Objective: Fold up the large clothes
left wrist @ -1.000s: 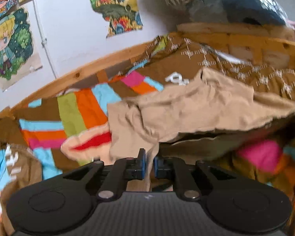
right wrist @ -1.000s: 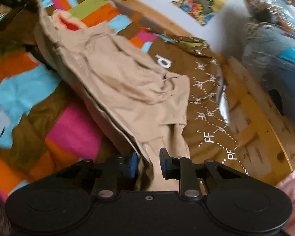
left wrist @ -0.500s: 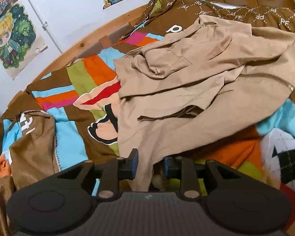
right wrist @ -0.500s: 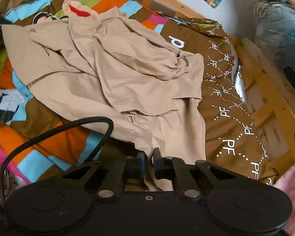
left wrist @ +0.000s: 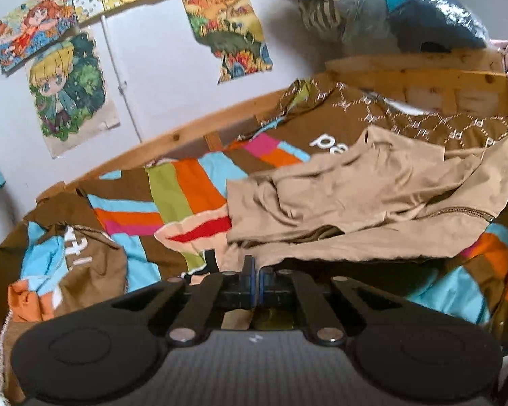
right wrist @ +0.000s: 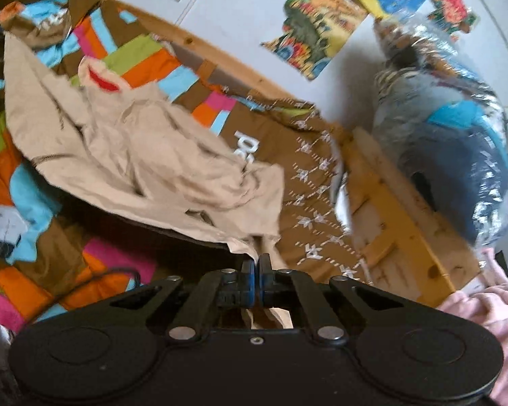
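Observation:
A large tan zip jacket [left wrist: 362,199] is held up off a bed, crumpled and sagging, with its zipper along the lower right edge. My left gripper [left wrist: 255,269] is shut on the jacket's lower edge, cloth pinched between the blue pads. In the right wrist view the same tan jacket [right wrist: 145,155] stretches away to the upper left. My right gripper [right wrist: 255,264] is shut on another corner of it, with a fold of fabric hanging under the jaws.
A multicoloured patchwork blanket [left wrist: 172,199] covers the bed, with a brown patterned cloth [right wrist: 308,182] at the head end. A wooden bed frame [right wrist: 399,223] runs behind. A plastic-wrapped bundle [right wrist: 450,142] leans on the poster-covered wall. A pink fluffy fabric [right wrist: 484,311] lies at right.
Both grippers have lifted the jacket off the blanket, where it lay spread half a second ago. The left gripper has closed tighter on the cloth. The views tilt up toward the wall.

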Demonstrator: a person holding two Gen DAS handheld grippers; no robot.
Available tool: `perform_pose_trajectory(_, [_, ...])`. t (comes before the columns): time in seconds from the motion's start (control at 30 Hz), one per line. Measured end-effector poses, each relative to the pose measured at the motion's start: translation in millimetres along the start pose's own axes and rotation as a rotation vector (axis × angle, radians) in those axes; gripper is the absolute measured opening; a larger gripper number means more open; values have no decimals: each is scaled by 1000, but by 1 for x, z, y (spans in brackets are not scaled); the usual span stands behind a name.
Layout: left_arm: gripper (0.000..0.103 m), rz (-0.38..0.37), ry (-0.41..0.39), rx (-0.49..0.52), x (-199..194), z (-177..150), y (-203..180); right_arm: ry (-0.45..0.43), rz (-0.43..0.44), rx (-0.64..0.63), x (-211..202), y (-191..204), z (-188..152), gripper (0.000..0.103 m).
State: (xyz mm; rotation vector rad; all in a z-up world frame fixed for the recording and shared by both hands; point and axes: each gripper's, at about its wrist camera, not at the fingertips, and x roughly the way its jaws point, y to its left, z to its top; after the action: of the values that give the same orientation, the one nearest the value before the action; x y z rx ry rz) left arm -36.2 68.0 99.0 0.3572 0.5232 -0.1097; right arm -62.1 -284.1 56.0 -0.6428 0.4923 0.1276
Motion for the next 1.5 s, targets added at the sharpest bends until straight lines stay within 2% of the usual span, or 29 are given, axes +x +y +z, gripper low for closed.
perform_pose_trajectory(0.17, [1,-29,-1,-2,-3,19,15,-29,-5,15,-1,-21,18,0])
perform_pose_trajectory(0.3, [2,-50,45,-36,26,47,31,-25,-1,36,36,-41,34,2])
perform_pose_trajectory(0.4, [2,-52,76,-23,59,62,39,-17,6,98,76,-56,42,4])
perform_pose_trajectory(0.53, [2,-27,116,16,113,87,43,-31,-31,94,129,-60,59,5])
perform_pose_trajectory(0.73, [3,18,193,70,215,115,45,-34,-71,146,218,-66,79,9])
perform_pose_trajectory(0.8, [4,27,224,78,252,111,42,-12,-65,189,248,-65,77,13])
perform_pose_trajectory(0.9, [5,5,296,9,300,93,41,28,-43,295,283,-57,61,21])
perform_pose_trajectory(1.03, [10,-83,403,-229,327,71,62,14,33,479,287,-60,38,61])
perform_pose_trajectory(1.07, [21,-113,410,-303,325,68,74,-16,50,493,279,-61,37,69])
perform_pose_trajectory(1.1, [49,-132,400,-366,320,66,86,-49,60,495,268,-61,35,73])
perform_pose_trajectory(1.13, [64,-136,378,-418,313,65,97,-71,59,491,258,-61,35,82])
perform_pose_trajectory(1.17, [85,-116,338,-471,302,63,109,-87,59,491,247,-62,34,89])
perform_pose_trajectory(1.2, [89,-93,298,-508,292,61,119,-99,59,502,234,-62,32,91])
perform_pose_trajectory(1.27, [90,-83,251,-568,271,52,135,-115,55,545,213,-63,27,98])
perform_pose_trajectory(1.4, [90,-45,285,-648,246,17,144,-66,2,668,186,-68,5,99])
perform_pose_trajectory(1.43, [90,-42,294,-658,242,9,142,-36,2,718,185,-72,-3,98])
perform_pose_trajectory(1.5, [86,-52,323,-678,238,-8,138,2,11,802,187,-79,-17,89])
